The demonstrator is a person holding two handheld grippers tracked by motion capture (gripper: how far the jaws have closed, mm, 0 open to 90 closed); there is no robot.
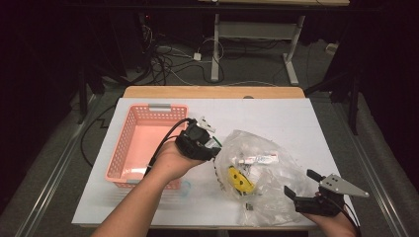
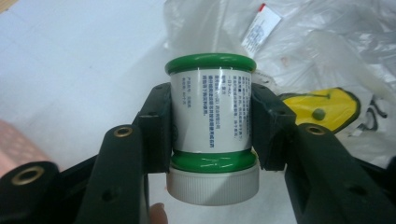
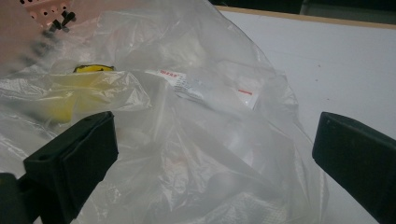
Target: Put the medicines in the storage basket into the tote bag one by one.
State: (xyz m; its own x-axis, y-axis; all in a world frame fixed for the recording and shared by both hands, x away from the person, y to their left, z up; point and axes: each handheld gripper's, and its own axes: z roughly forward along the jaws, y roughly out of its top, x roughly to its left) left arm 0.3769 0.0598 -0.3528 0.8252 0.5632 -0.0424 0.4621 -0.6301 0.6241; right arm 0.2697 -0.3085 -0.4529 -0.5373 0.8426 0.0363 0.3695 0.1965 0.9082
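Between the pads of the left hand-held gripper sits a small white cylindrical plastic jar with green rims and a ribbed white screw cap, clamped across its labelled waist, cap end nearest the camera. Judged rigid and light; the glossy label looks slippery, so the two green rims, one at each end of the pads, are a useful stop against sliding. Waist is the right place to hold; the cap could turn.

High view: the jar is held above the white counter, between the pink perforated plastic basket and the crumpled clear plastic bag. Its height above the counter is hard to tell.

Right hand-held gripper: jaws wide apart, nothing gripped, at the bag's near edge. Bag film lies between the jaws, apparently untouched.
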